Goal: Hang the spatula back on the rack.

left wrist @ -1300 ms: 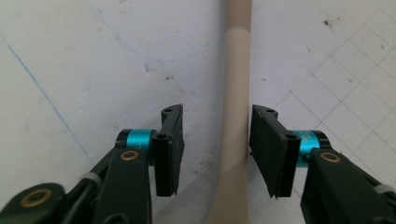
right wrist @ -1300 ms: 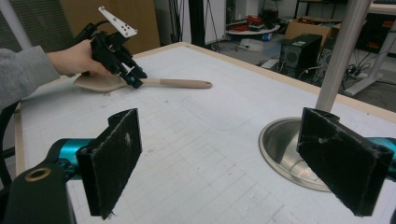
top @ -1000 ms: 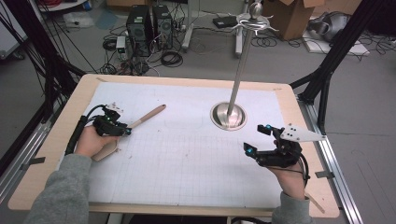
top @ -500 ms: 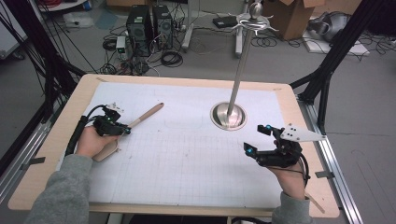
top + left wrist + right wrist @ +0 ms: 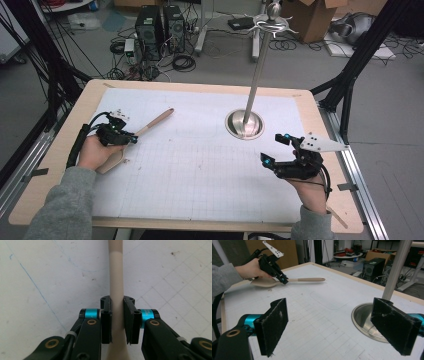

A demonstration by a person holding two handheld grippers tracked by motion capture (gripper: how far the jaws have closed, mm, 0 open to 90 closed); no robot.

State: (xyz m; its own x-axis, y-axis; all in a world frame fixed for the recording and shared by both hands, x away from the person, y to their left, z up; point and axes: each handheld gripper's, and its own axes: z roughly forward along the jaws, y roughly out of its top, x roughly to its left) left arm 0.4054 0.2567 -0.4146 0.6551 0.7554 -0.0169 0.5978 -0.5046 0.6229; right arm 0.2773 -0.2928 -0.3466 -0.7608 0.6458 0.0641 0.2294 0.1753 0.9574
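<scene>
A beige wooden spoon (image 5: 155, 120) lies at the left of the white gridded mat, its bowl toward the person and its handle pointing to the far right. My left gripper (image 5: 134, 138) is shut on the handle just past the bowl. In the left gripper view the jaws press both sides of the spoon (image 5: 116, 270), with the left gripper (image 5: 117, 302) low over the mat. My right gripper (image 5: 272, 149) hovers at the right of the mat, open and holding nothing. The right gripper view shows the right gripper (image 5: 329, 315) with its pads wide apart, and the left gripper (image 5: 284, 280) holding the spoon (image 5: 307, 279) farther off.
A metal stand with a round base (image 5: 244, 124) and a tall pole (image 5: 257, 75) rises at the far centre-right of the mat, close to my right gripper. Its base (image 5: 364, 317) lies just ahead of the right jaws. The wooden table edge (image 5: 330, 150) frames the mat.
</scene>
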